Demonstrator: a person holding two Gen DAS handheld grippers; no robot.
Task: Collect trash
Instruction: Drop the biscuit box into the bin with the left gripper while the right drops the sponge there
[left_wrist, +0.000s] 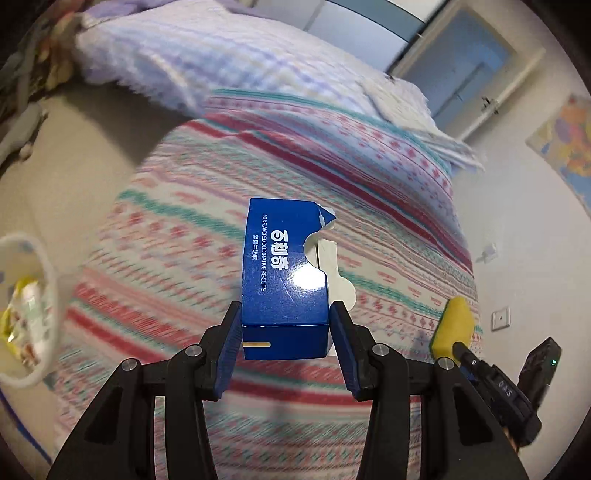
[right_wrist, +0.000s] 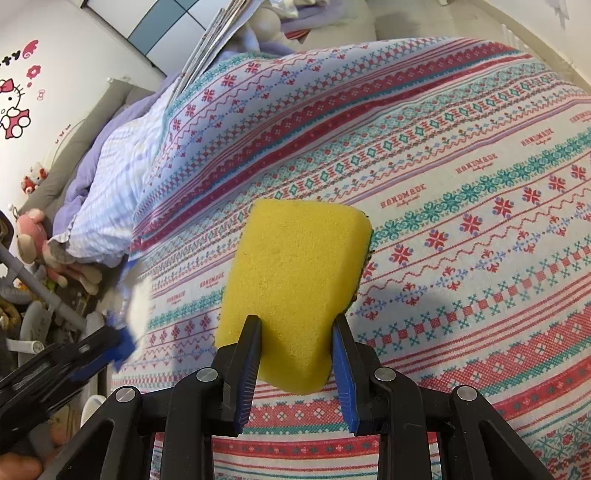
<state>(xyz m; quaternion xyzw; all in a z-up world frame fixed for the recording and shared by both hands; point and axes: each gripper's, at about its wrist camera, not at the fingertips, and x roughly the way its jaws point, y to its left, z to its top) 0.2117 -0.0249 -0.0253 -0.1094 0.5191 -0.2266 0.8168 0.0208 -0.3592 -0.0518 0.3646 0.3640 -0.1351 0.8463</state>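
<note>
Black linkage arms fill the foreground of both views, and between them we see each claw clamped on something. Beneath us spreads the wide bedspread (right_wrist: 461, 206) of cotton striped in red, teal and white, with a rumpled lilac-and-white checked quilt (left_wrist: 207, 48) beyond it. Our left gripper (left_wrist: 285, 321) pinches a torn-open blue cardboard biscuit box (left_wrist: 284, 266) by its sides, held above the bedspread. Our right gripper (right_wrist: 297, 330) squeezes a yellow foam sponge (right_wrist: 291, 280), also held above the fabric. At the left wrist view's left edge we make out what may be a white bag (left_wrist: 26, 302) holding wrappers, though it is blurred.
</note>
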